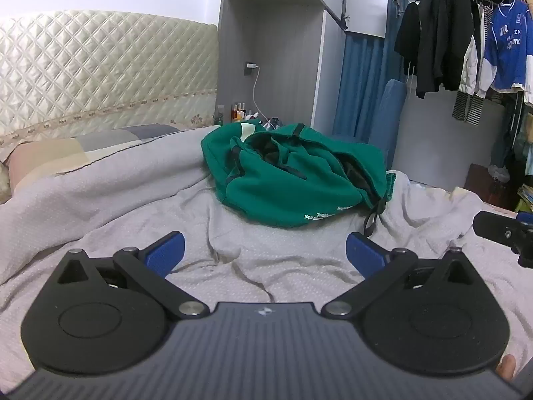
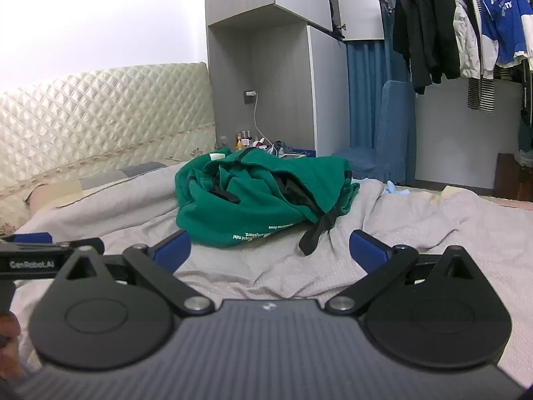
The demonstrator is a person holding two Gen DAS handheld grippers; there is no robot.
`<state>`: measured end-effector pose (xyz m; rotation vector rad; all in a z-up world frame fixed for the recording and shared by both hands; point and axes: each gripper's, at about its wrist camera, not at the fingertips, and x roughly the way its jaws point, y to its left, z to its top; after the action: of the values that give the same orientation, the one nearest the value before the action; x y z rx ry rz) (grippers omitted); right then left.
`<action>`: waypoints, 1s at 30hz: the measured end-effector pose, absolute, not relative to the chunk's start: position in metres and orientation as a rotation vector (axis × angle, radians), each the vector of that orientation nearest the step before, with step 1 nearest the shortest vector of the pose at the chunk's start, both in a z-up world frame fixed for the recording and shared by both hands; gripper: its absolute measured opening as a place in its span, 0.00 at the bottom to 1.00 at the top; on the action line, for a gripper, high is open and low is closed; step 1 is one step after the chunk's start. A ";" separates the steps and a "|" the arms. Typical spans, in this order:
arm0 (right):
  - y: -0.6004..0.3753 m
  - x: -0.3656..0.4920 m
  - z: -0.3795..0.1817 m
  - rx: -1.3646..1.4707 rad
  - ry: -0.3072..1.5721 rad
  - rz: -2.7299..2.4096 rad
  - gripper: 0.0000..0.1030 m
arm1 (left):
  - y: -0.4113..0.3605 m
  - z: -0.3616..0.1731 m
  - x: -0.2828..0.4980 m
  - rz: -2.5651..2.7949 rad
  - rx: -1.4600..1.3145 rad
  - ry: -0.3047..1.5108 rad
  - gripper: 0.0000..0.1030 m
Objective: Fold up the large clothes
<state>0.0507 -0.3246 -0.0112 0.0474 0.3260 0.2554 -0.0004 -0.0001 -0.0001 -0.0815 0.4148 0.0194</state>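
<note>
1. The left gripper (image 1: 265, 250) hung low over the grey bedspread (image 1: 133, 220) with its jaws spread wide and nothing between the blue pads (image 1: 166, 251); only creased cloth showed in the gap.
2. The right gripper (image 2: 269, 250) hovered the same way, jaws wide and empty, tilted slightly down toward the bedspread (image 2: 416, 226).
3. In the right wrist view the left gripper's black arm sat at the picture's left edge, with part of a hand (image 2: 8, 336) below it.
4. Beyond both grippers, apart from their pads, the green garment (image 1: 293, 176) lay in a crumpled heap on the bedspread.
5. The garment (image 2: 260, 196) was a thick green fabric bunched into deep folds, with dark lining showing in its openings, a line of small white lettering along its near hem and a pale label at its far top edge.
6. A black strap (image 2: 316, 230) trailed out of the garment's near right side onto the bedspread.
7. The bedspread around the garment was wrinkled and rose in a ridge to its left.
8. Behind the garment to the left stood a quilted cream headboard (image 1: 100, 66).
9. Directly behind the garment a grey cabinet niche (image 1: 266, 66) held small bottles (image 1: 240, 110), and a white charger cable (image 1: 255, 90) hung from a wall socket.
10. Behind the garment to the right were a blue curtain (image 1: 359, 76) and a rail of hanging clothes (image 1: 466, 33), dark jackets and a blue-and-white jersey among them.
</note>
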 end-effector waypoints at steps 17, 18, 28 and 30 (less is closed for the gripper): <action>-0.323 0.052 -0.013 0.052 0.335 0.252 1.00 | -0.003 0.000 0.000 0.022 -0.073 0.413 1.00; -0.323 0.052 -0.013 0.052 0.335 0.251 1.00 | -0.003 0.000 0.000 0.021 -0.072 0.413 1.00; -0.324 0.052 -0.013 0.050 0.338 0.251 1.00 | -0.003 0.002 -0.001 0.026 -0.063 0.408 1.00; -0.324 0.052 -0.013 0.050 0.338 0.251 1.00 | -0.005 0.001 -0.001 0.028 -0.062 0.408 1.00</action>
<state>0.0520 -0.3244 -0.0126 0.0497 0.3382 0.2511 -0.0014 -0.0049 0.0010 -0.0615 0.4077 0.0278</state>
